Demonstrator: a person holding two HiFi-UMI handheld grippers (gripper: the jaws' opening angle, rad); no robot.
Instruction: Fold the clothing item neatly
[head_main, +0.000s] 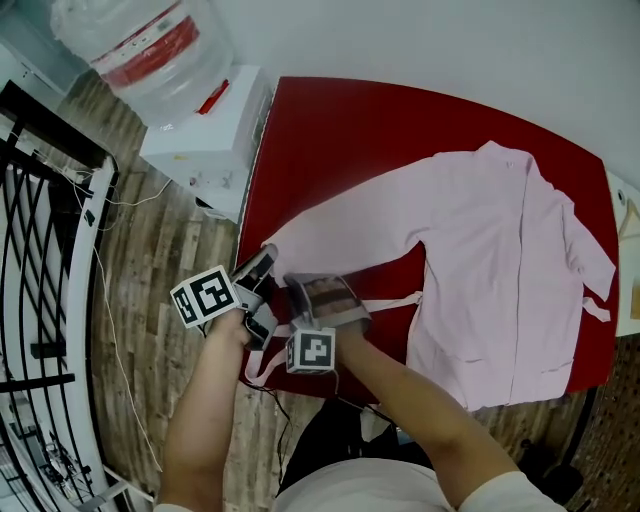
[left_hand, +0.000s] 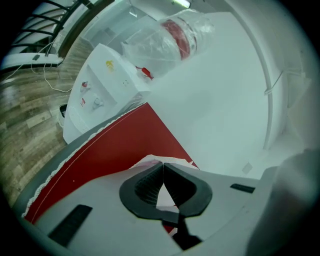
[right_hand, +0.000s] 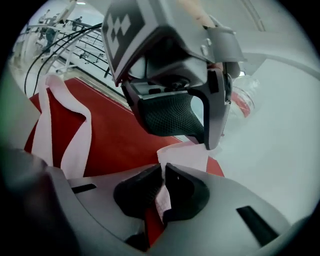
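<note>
- The pink garment (head_main: 500, 270) is spread flat on the red table (head_main: 340, 130). Its body lies toward the table's right side, and 1 long sleeve (head_main: 340, 225) is stretched out to the left edge.
- The left gripper (left_hand: 162, 167) is shown with its 2 jaws pressed together on a fold of pink cloth — the sleeve's end, at the table's near-left corner.
- The right gripper (right_hand: 163, 172) is held just beside it, and its jaws are pinched on a strip of the same pink fabric.
- A narrow pink tie (head_main: 392, 300) is seen lying on the table between the grippers and the garment's body.
- A white water dispenser (head_main: 205, 135) — topped by 1 clear bottle (head_main: 150, 45) — is seen on the wooden floor left of the table.
</note>
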